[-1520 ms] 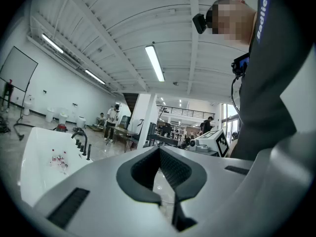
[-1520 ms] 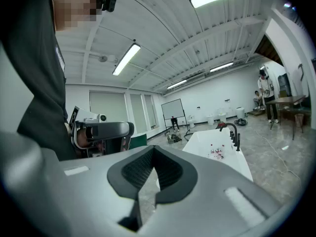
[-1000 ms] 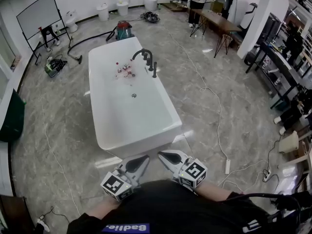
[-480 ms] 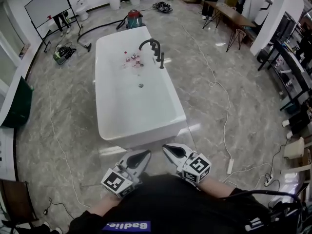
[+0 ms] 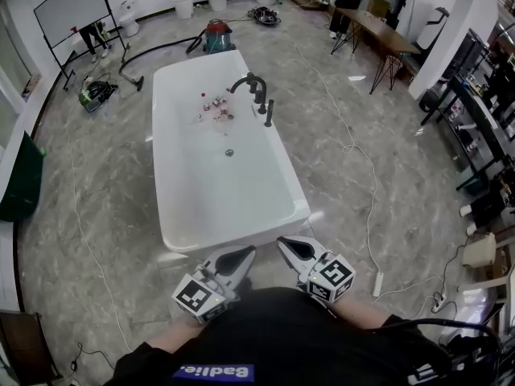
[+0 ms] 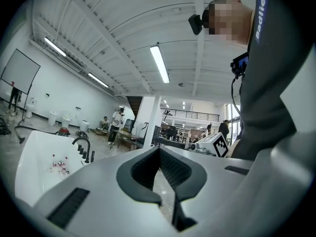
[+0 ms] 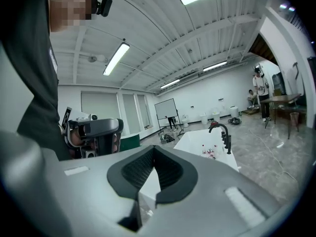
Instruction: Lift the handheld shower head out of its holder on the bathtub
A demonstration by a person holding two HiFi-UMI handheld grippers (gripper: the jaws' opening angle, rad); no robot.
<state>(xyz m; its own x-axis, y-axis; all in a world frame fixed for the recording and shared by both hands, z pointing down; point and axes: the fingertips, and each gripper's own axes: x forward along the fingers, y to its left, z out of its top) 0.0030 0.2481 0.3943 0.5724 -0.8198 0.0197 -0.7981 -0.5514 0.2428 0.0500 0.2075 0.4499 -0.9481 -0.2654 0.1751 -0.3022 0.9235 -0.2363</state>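
In the head view a white bathtub (image 5: 173, 215) stands lengthwise ahead of me. On its right rim are a dark arched faucet (image 5: 246, 82) and, nearer to me, the dark handheld shower head (image 5: 269, 112), upright in its holder. My left gripper (image 5: 241, 254) and right gripper (image 5: 287, 245) sit side by side just short of the tub's near end, both shut and empty, far from the shower head. The left gripper view shows its gripper (image 6: 159, 149) with the shower head (image 6: 92, 156) small at the left. In the right gripper view, beyond that gripper (image 7: 153, 148), the shower head (image 7: 229, 145) stands at the right.
Several small bottles (image 5: 213, 109) lie inside the tub near the faucet. A cable (image 5: 366, 183) runs over the marble floor on the right to a power strip (image 5: 376, 284). A red vacuum (image 5: 217, 32), a whiteboard (image 5: 68, 10) and a table (image 5: 386, 30) stand further back.
Both grippers have come forward, side by side, up to the tub's near end, and the tub now looks closer. Their jaws stayed shut.
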